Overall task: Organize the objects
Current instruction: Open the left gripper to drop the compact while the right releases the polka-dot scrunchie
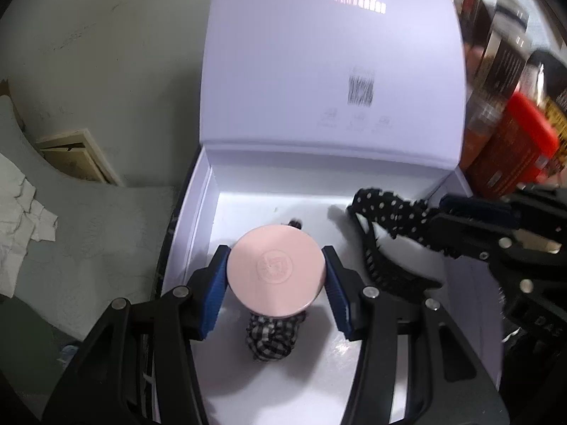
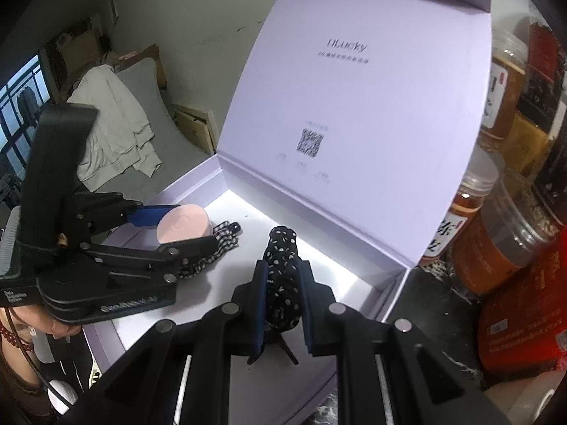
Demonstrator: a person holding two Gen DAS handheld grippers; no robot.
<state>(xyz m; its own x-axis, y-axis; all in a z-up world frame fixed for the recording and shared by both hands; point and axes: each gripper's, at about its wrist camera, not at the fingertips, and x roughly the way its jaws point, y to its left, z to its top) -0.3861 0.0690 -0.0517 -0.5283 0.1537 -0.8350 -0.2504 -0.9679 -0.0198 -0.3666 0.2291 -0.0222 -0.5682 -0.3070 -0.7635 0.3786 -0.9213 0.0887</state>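
A round pink disc sits between the blue pads of my left gripper, which is shut on it above the floor of the open white box. Directly under the disc lies a black-and-white checked scrunchie. My right gripper is shut on a black hairband with white dots, held over the right half of the box. In the right wrist view, the left gripper, the pink disc and the scrunchie are at the left. The hairband and right gripper appear at the right of the left wrist view.
The box lid stands upright behind the box. Several jars and a red package crowd the right side. A grey cushion with a pale cloth lies to the left. A person's hand is at the lower left.
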